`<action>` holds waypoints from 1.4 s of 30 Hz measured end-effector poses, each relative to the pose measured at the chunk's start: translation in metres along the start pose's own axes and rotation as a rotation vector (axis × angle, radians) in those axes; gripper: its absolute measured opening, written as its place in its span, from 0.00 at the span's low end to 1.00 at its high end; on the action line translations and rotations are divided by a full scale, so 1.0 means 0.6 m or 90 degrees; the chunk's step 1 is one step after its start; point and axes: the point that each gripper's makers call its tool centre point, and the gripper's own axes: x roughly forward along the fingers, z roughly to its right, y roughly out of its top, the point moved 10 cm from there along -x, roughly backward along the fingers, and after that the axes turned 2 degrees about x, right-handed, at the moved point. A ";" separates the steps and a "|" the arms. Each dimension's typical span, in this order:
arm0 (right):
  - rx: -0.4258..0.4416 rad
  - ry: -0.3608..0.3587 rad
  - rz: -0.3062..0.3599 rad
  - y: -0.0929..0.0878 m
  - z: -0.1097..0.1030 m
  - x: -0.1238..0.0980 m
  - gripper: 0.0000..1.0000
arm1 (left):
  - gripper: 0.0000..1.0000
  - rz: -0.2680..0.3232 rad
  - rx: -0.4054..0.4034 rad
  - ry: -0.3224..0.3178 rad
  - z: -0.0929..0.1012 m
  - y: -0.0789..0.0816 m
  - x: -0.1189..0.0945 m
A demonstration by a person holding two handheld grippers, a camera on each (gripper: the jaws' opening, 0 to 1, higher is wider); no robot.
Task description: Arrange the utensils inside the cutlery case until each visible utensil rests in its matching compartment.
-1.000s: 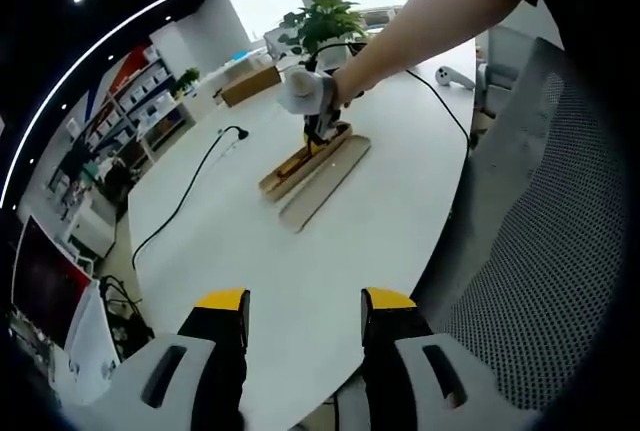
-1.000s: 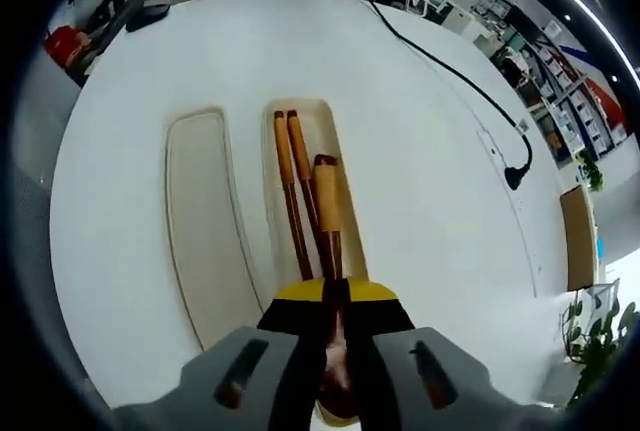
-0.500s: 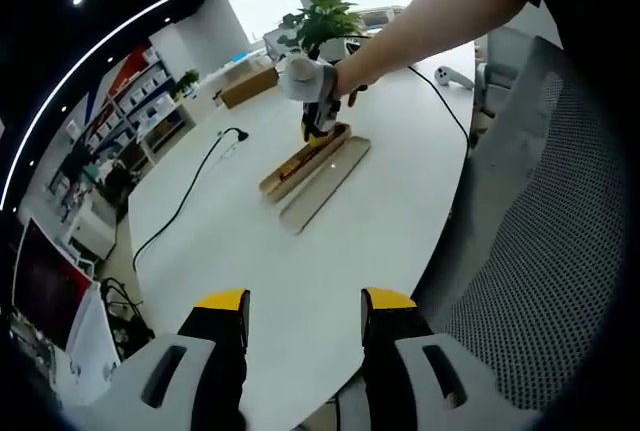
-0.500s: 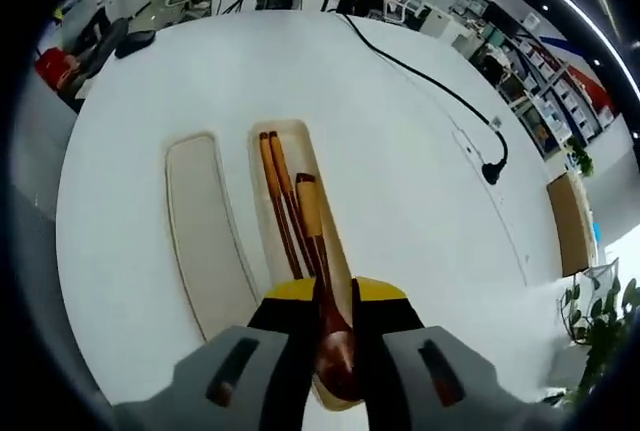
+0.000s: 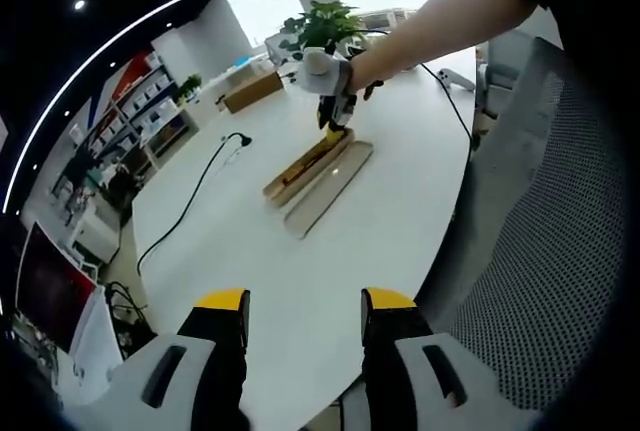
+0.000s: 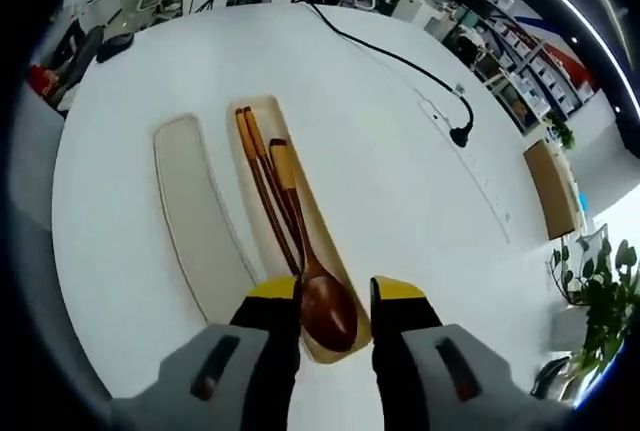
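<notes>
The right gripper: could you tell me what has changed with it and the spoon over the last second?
The right gripper has opened and lifted away, letting go of the spoon, which now lies in the case beside the chopsticks. The lid, table and the open, idle left gripper stayed as they were.

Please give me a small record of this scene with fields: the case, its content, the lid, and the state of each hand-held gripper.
case: open cutlery case on the white table
content: wooden spoon beside a pair of chopsticks, both lying inside the case
lid: flat lid on the table alongside the case
right hand-held gripper: open, above the spoon bowl
left hand-held gripper: open, holds nothing, far from the case
</notes>
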 end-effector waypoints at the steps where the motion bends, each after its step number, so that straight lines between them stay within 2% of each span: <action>1: 0.004 -0.003 0.002 -0.004 0.000 -0.003 0.28 | 0.46 0.001 -0.001 0.002 -0.001 0.000 0.000; 6: 0.030 -0.001 -0.001 -0.018 0.001 -0.010 0.29 | 0.46 0.002 0.003 0.004 -0.001 0.001 -0.001; 14: 0.039 0.006 0.002 -0.026 -0.003 -0.028 0.31 | 0.46 0.010 0.006 0.012 -0.001 0.005 -0.004; 22: 0.043 0.032 0.001 -0.034 -0.015 -0.036 0.32 | 0.46 0.015 0.014 0.010 0.001 0.007 -0.004; 28: 0.036 0.059 -0.004 -0.041 -0.027 -0.037 0.31 | 0.46 0.019 0.021 0.009 0.002 0.009 -0.004; 33: 0.031 0.110 0.006 -0.040 -0.056 -0.039 0.32 | 0.46 0.020 0.027 0.007 0.003 0.010 -0.004; 42: -0.019 0.172 -0.024 -0.033 -0.090 -0.029 0.30 | 0.45 0.020 0.035 0.003 0.006 0.011 -0.003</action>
